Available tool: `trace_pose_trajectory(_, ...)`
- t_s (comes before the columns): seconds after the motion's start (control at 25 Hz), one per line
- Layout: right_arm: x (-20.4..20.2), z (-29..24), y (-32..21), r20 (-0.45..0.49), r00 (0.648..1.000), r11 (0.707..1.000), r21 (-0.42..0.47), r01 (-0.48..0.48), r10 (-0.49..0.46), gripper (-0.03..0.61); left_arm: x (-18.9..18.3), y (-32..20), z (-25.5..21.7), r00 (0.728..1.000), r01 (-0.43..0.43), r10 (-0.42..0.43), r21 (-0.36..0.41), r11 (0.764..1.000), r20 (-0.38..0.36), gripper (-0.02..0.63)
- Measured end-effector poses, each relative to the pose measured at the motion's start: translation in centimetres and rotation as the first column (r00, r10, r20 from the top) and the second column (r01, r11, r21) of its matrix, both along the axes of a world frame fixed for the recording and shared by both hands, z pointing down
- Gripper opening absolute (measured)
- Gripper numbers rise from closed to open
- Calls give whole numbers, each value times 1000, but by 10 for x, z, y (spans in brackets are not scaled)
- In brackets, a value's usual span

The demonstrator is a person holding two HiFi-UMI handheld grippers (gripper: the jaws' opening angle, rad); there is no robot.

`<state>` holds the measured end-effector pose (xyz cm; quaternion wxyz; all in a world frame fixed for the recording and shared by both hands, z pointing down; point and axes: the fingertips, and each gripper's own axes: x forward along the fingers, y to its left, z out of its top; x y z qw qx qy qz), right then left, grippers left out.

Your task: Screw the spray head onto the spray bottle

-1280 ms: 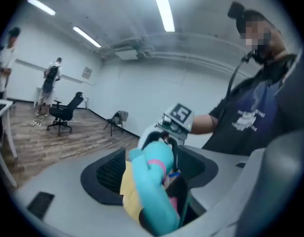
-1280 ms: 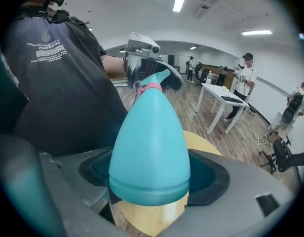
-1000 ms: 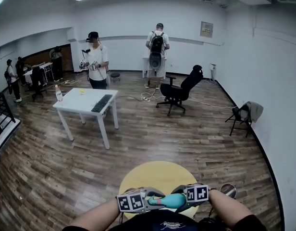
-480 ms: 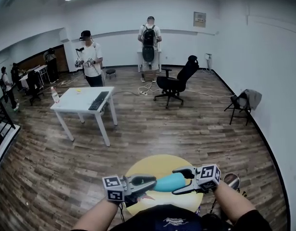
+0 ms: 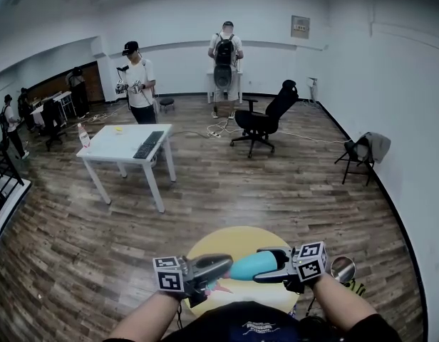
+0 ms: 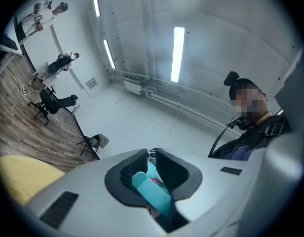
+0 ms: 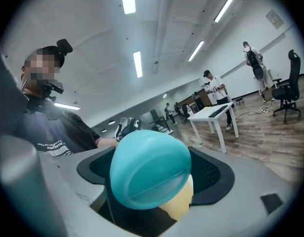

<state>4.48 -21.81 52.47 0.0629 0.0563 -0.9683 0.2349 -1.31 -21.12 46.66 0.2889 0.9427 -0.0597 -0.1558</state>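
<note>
I hold a teal spray bottle (image 5: 249,267) lying sideways in the air over a round yellow table (image 5: 234,239). My right gripper (image 5: 266,265) has the bottle's body between its pads (image 7: 211,174); the rounded teal base (image 7: 149,172) fills the gap, and the jaws are opening slightly while still touching it. My left gripper (image 5: 221,266) faces it from the left. Its jaws are closing on the teal spray head (image 6: 152,190), whose strip runs between the dark pads (image 6: 130,169). How the head meets the bottle neck is hidden.
A white table (image 5: 123,144) with a keyboard and a small bottle stands at the left. A black office chair (image 5: 266,123) and a folding chair with clothes (image 5: 362,166) stand further off. Several people stand at the back and left. A small round object (image 5: 342,268) sits by my right arm.
Both grippers and the bottle now sit higher in the head view and lie more level. The left gripper's jaws have narrowed around the spray head.
</note>
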Motion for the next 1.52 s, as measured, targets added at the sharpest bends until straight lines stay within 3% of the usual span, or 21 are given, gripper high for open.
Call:
trace_pose_trajectory(0.16, -2, 13, 8, -19, 999, 998, -56, 26, -27, 472, 6, 3, -4, 1000, -21, 21, 16, 1000, 11, 74)
trace_pose_trajectory(0.36, 7, -1, 0, 162, 986, 976, -215, -6, 41, 465, 9, 9, -5, 999, -21, 21, 8, 1000, -36, 74)
trace_pose_trajectory(0.44, 6, -3, 3, 190, 981, 968, -250, 22, 27, 463, 9, 10, -12, 998, -22, 24, 24, 999, -58, 74)
trace_pose_trajectory(0.64, -10, -7, 27, 214, 974, 973, -199, 113, -70, 459, -1, -10, -29, 996, 43, -42, 5, 999, -82, 100)
trace_pose_trajectory(0.76, 0, -9, 16, 212, 977, 985, -164, 49, -13, 456, -29, -29, -33, 985, 131, -133, -31, 991, -108, 105)
trace_pose_trajectory(0.88, 34, -6, -2, 184, 979, 988, -141, -60, 86, 456, -66, -41, -30, 974, 165, -178, -103, 981, -137, 209)
trace_pose_trajectory(0.96, 50, -6, -14, 144, 978, 987, -87, -139, 150, 456, -71, -37, -22, 988, 128, -138, -125, 984, -76, 284)
trace_pose_trajectory(1.04, 53, -11, -20, 105, 977, 983, -3, -184, 184, 456, -54, -26, -7, 997, 57, -52, -117, 992, 49, 364)
trace_pose_trajectory(1.16, 33, -20, -12, 40, 986, 975, 147, -166, 162, 456, -10, -11, 16, 975, -16, 28, -57, 998, 219, 376)
trace_pose_trajectory(1.2, 25, -21, -9, 27, 989, 973, 175, -148, 145, 456, 3, -8, 19, 967, -25, 27, -12, 1000, 252, 343)
trace_pose_trajectory(1.24, 20, -21, -6, 30, 991, 975, 177, -132, 128, 456, 12, -5, 19, 963, -33, 22, 36, 999, 268, 185)
trace_pose_trajectory(1.32, 18, -20, -2, 67, 994, 988, 114, -99, 92, 453, 21, 5, 11, 961, -71, 36, 121, 990, 275, 161)
trace_pose_trajectory(1.4, 18, -13, 6, 82, 996, 997, 50, -51, 46, 451, 27, 19, 7, 929, -151, 58, 232, 961, 365, 157)
trace_pose_trajectory(1.52, 18, -4, 17, 82, 997, 1000, 2, 6, -6, 449, 37, 37, 11, 848, -279, 42, 378, 883, 528, 158)
